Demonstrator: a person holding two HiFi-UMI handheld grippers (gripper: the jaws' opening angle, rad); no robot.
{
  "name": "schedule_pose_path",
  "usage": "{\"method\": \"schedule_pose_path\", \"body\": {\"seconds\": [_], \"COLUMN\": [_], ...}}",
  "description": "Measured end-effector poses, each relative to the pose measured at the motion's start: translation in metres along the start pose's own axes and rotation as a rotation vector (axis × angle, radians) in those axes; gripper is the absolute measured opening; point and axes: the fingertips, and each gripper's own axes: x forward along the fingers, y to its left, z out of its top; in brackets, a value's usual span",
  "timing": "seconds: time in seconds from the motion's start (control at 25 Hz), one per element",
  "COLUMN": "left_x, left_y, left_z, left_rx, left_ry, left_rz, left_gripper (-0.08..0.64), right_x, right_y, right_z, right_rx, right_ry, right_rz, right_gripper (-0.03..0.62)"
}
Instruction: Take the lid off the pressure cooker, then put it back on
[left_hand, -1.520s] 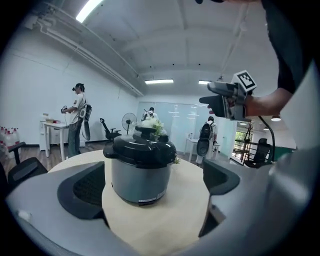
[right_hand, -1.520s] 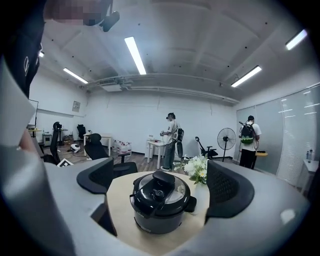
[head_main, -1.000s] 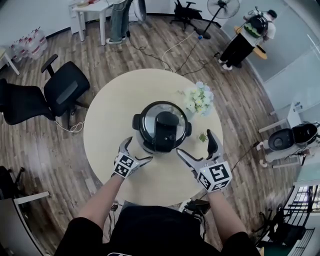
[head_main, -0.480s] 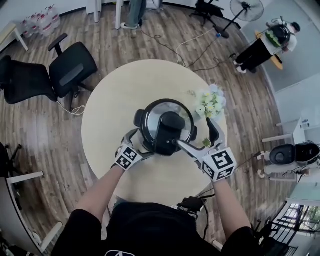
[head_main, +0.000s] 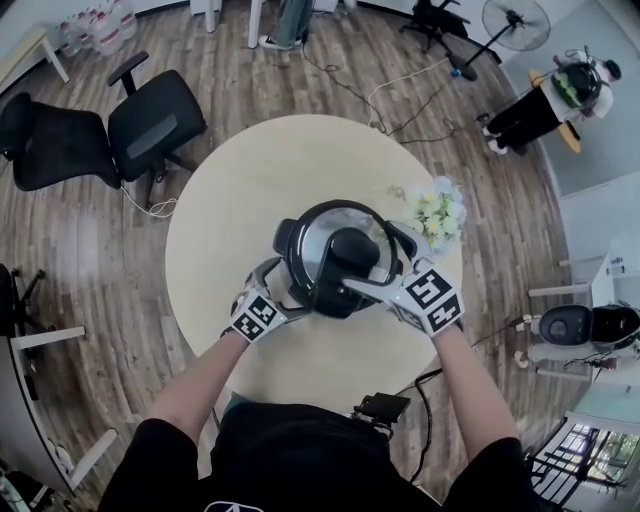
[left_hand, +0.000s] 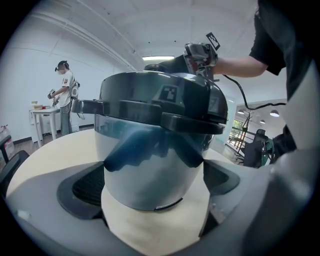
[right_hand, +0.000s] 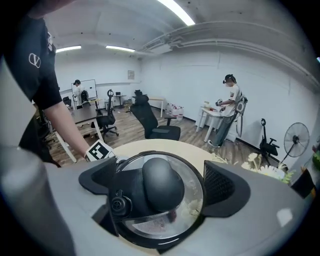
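A black pressure cooker (head_main: 300, 285) with a glass lid (head_main: 318, 232) and a black domed handle (head_main: 352, 252) stands mid-table. My left gripper (head_main: 283, 290) is open at the cooker's near-left side. In the left gripper view its jaws straddle the shiny lower body (left_hand: 150, 170) without visibly touching it. My right gripper (head_main: 380, 262) hovers open over the lid. In the right gripper view the handle (right_hand: 162, 182) lies between the two pads (right_hand: 225, 187), with gaps on both sides.
The round beige table (head_main: 230, 200) also holds a bunch of white flowers (head_main: 440, 215) right of the cooker. Black office chairs (head_main: 155, 120) stand at the far left. A person (head_main: 545, 100) works at the far right, near a fan (head_main: 520, 20).
My right gripper rose from the table's front right and moved over the lid. The left gripper slid forward until its jaws straddle the cooker's body.
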Motion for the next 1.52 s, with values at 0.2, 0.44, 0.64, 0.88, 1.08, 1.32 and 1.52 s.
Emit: {"method": "schedule_pose_path", "body": {"seconds": [0.2, 0.44, 0.64, 0.88, 1.08, 1.32, 1.52], "left_x": [0.0, 0.001, 0.0, -0.001, 0.001, 0.005, 0.003], "left_y": [0.0, -0.001, 0.0, -0.001, -0.002, -0.004, -0.002], "left_z": [0.001, 0.001, 0.001, 0.001, -0.002, -0.006, -0.009], "left_rx": [0.001, -0.001, 0.0, -0.003, -0.008, -0.01, -0.018], "left_ry": [-0.004, -0.012, -0.017, -0.018, -0.014, 0.002, 0.0], "left_rz": [0.0, 0.0, 0.002, 0.004, 0.013, 0.02, 0.017], "left_gripper": [0.592, 0.591, 0.591, 0.591, 0.592, 0.591, 0.591], "right_x": [0.03, 0.055, 0.06, 0.06, 0.059, 0.06, 0.065], "right_y": [0.007, 0.014, 0.011, 0.011, 0.01, 0.005, 0.0], "right_z": [-0.008, -0.024, -0.029, -0.029, -0.026, -0.03, -0.027], "right_rx": [-0.089, -0.127, -0.144, -0.145, -0.12, -0.029, 0.091], "right_ry": [0.121, 0.262, 0.295, 0.306, 0.311, 0.338, 0.342], "right_rz": [0.1, 0.206, 0.228, 0.227, 0.204, 0.147, 0.056], "right_gripper": [0.525, 0.449, 0.301, 0.298, 0.301, 0.308, 0.308]}}
